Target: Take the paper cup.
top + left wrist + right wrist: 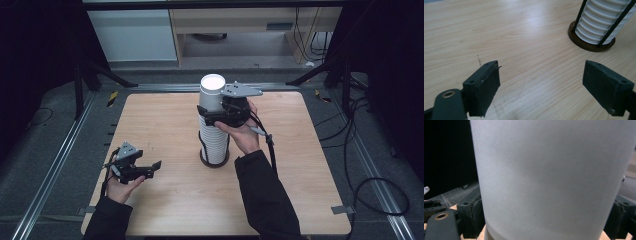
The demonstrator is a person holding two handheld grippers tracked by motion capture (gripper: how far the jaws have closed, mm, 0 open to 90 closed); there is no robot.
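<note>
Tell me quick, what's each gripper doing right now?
Left gripper: open, holding nothing, above the wooden table.
Right gripper: jaws around the top white paper cup of the stack; grip cannot be told.

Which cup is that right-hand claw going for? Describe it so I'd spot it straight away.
Look to the middle of the wooden table, where a tall stack of white cups stands in a dark round holder with thin black rods. The top cup is the one, with the right gripper closed around its side. Unlike the ribbed rims packed below, it rises smooth-walled above the stack.
</note>
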